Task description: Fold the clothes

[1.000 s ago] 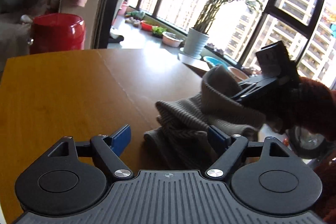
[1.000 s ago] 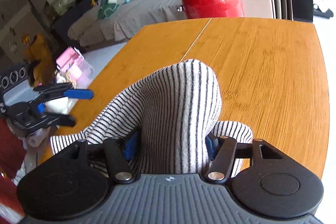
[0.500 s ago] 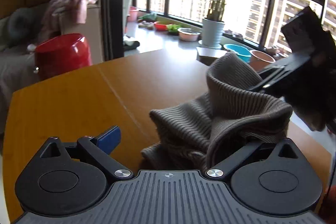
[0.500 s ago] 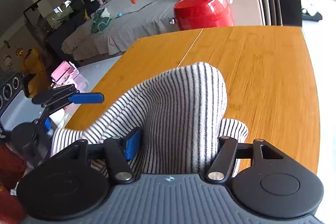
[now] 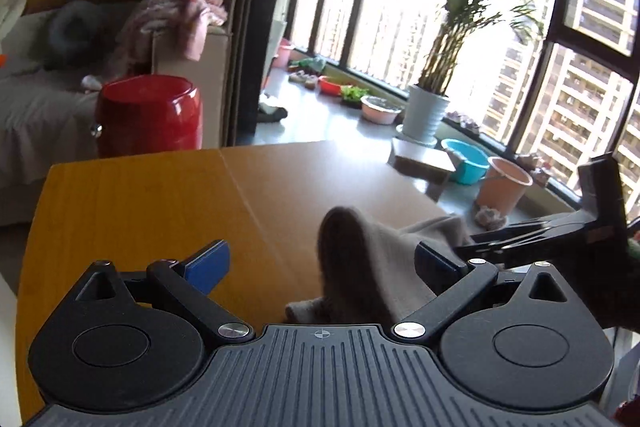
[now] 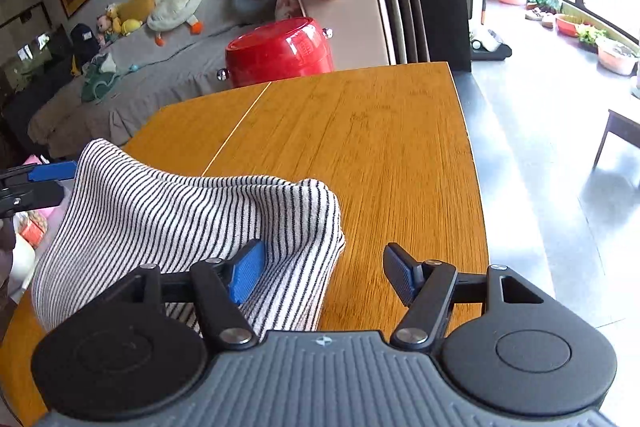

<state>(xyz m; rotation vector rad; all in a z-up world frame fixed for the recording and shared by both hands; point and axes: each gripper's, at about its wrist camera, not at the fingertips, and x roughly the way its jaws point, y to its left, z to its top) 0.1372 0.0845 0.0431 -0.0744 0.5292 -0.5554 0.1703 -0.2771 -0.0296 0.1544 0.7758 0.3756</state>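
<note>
A broad wooden table (image 6: 360, 131) fills the room's middle, a red pot (image 6: 280, 53) standing just past its far edge. The striped garment (image 6: 180, 219) lies heaped on the near part of the table. The left gripper (image 5: 320, 265) has its fingers spread wide, cloth bunched between them, unpinched. The right gripper (image 6: 324, 273) is opening its jaws, with the garment's edge draped against one blue pad (image 6: 248, 275), the other clear.
</note>
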